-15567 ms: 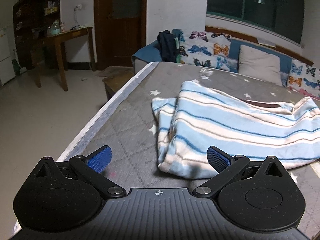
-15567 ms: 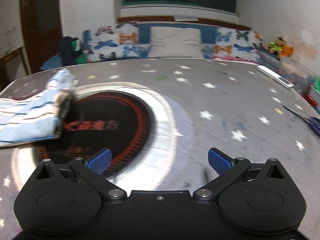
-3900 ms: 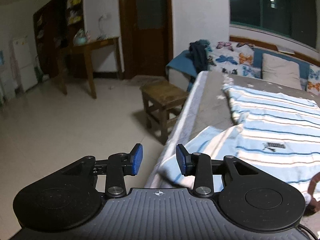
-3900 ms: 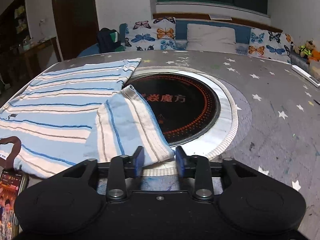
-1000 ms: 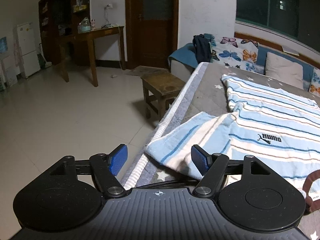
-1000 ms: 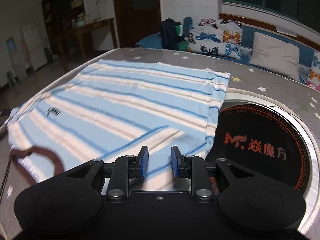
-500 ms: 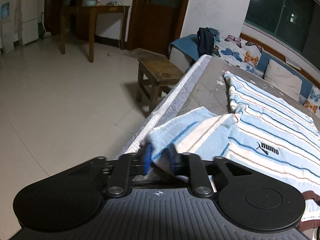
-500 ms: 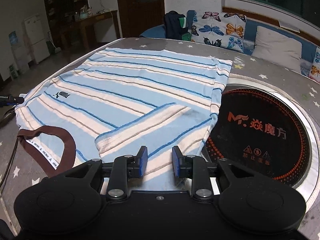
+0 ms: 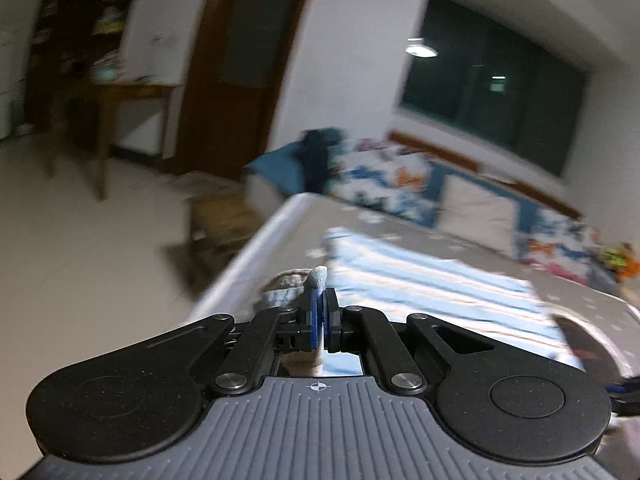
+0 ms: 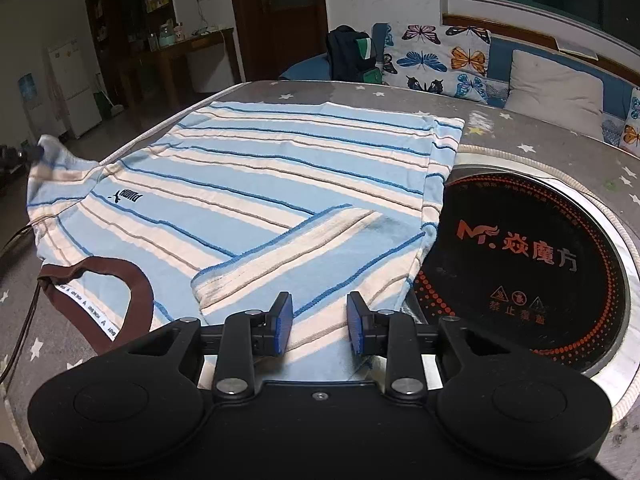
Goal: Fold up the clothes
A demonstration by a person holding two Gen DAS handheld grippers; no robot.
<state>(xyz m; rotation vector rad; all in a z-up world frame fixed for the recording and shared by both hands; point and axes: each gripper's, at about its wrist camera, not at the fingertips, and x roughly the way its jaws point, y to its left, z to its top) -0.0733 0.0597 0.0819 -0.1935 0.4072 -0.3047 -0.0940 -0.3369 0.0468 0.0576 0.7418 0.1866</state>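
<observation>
The striped shirt (image 10: 256, 184) is lying spread across the counter (image 10: 532, 136), its right sleeve (image 10: 316, 256) folded inward. The left gripper (image 9: 319, 322) is pinching the left sleeve (image 10: 52, 168) tight at the counter's left edge, lifting it. The right gripper (image 10: 319, 322) is sitting over the folded sleeve with its jaws apart, holding nothing. Since only a small tip of cloth is showing between the left jaws, the sleeve could slip free mid-fold, or the pull could drag the body askew.
</observation>
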